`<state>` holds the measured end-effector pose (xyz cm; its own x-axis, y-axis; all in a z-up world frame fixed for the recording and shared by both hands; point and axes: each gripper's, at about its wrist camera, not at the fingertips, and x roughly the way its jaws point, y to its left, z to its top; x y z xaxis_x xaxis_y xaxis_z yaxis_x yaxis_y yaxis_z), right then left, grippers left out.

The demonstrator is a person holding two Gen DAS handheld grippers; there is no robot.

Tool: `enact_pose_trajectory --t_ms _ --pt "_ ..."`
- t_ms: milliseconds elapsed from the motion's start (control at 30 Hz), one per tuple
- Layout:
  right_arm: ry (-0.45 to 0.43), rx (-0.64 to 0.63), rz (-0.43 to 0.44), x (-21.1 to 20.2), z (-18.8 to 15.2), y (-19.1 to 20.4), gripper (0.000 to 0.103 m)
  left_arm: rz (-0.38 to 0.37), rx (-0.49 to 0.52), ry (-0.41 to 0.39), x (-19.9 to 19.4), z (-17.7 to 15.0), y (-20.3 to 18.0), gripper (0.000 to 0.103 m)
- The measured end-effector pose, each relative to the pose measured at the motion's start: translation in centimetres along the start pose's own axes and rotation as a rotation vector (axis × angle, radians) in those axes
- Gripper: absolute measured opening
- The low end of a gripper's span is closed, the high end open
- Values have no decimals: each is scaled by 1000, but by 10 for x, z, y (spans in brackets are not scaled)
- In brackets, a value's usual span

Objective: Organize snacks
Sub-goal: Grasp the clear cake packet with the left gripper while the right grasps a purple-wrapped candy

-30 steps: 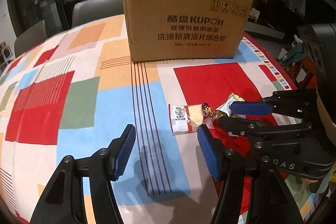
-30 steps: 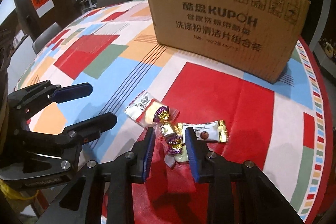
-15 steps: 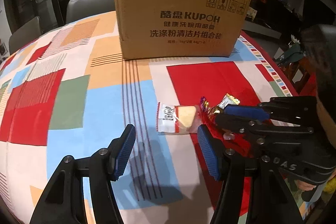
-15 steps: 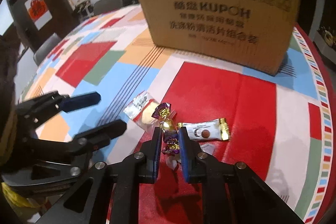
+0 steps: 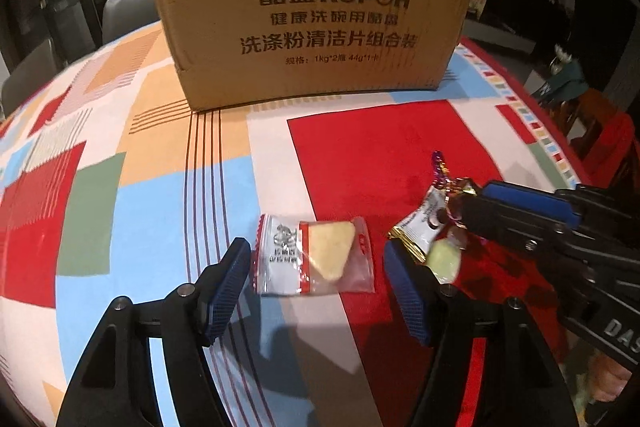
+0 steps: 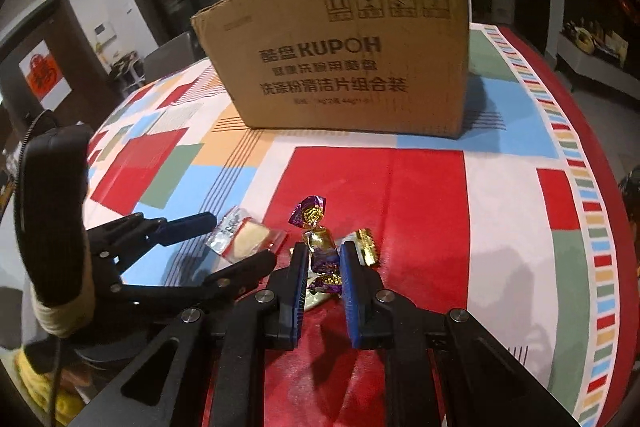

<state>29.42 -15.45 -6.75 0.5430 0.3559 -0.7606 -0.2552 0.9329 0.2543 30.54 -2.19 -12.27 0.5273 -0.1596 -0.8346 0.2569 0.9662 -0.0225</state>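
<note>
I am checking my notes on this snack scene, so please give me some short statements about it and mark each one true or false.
1. The right gripper is shut on the purple-and-gold candy. True.
2. The left gripper is clamped on the clear packet with a yellow wedge. False: its jaws stand apart on either side of the packet, having just opened wider.
3. The cardboard box stands behind the snacks on the patchwork tablecloth. True.
4. The box lies on its side with snacks spilling out. False: it stands upright, and its inside is not visible.
</note>
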Motion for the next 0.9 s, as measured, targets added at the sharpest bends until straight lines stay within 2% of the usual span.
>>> enact_pose_trajectory --t_ms 67,100,267,300,400,633,900 --pt "1 6 -2 0 -1 -2 18 22 12 -11 3 -1 -3 66" --pt "1 8 -4 0 -1 -4 18 25 14 -14 4 -2 -4 60" --pt "-5 12 -8 -1 -2 -5 18 4 0 -43 3 -5 -2 55" --pt "-7 11 -9 -2 -2 -4 18 6 -1 -54 2 -6 -1 42" --pt "-8 7 -7 -2 -2 -2 18 -7 -13 -55 -1 -7 2 37" --pt "-13 1 8 -5 -3 2 18 -26 -44 -73 -16 -6 7 33" --pt "-65 -6 20 -25 8 7 18 -49 -81 -147 -53 8 12 33"
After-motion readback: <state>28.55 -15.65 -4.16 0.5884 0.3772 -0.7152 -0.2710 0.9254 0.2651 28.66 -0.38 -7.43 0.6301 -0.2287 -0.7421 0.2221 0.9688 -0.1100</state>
